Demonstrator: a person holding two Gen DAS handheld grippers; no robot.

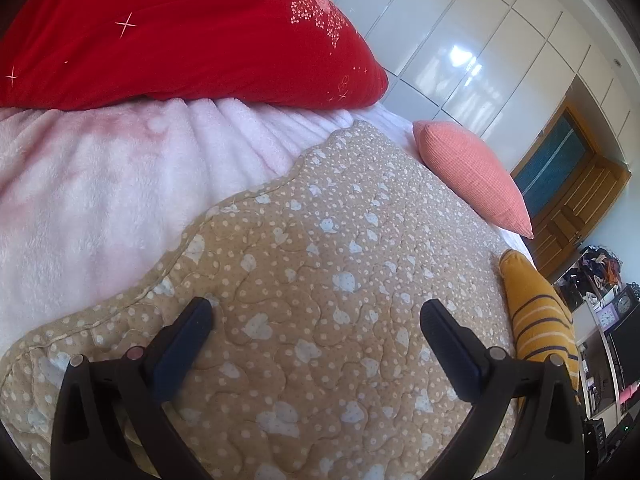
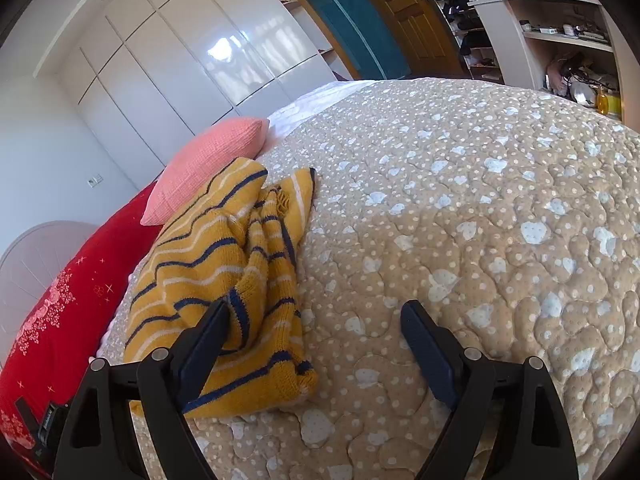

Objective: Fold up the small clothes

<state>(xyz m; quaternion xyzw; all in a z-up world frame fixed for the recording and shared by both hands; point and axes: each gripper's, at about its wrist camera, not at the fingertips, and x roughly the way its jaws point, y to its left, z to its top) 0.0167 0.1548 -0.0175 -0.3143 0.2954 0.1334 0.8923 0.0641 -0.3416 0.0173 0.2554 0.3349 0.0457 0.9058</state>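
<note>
My left claw (image 1: 316,312) hangs released over the beige quilt (image 1: 320,240), both fingers spread wide with only quilted cloth showing between them and nothing pinched. From this wrist the quilt's scalloped edge runs from seven o'clock up to twelve, and beyond it lies a pale pink fleece blanket (image 1: 100,184) with a red pillow (image 1: 160,32) resting on its far side at eleven o'clock. The stretch of quilt straight ahead is bare up to a pink cushion (image 1: 476,176) at two o'clock. The small garment, a mustard sweater with navy and white stripes (image 1: 540,320), lies at three o'clock, just beside my right-hand finger and near the bed's edge. My right claw (image 2: 314,316) is also released, its jaws standing wide apart. Here the sweater (image 2: 224,280) sits bunched and rumpled at nine to ten o'clock; my left-hand finger (image 2: 208,336) lies over its near folds, though I cannot tell whether it touches the knit. The other finger is over bare quilt (image 2: 480,220), which spreads open from twelve round to four o'clock. The pink cushion (image 2: 208,168) touches the sweater's far end at ten o'clock, with the red pillow (image 2: 60,320) at eight. White wardrobe doors (image 2: 180,60) stand past the bed, cluttered shelves (image 2: 560,40) at one o'clock. Both claws tilt downward toward the bed.
</note>
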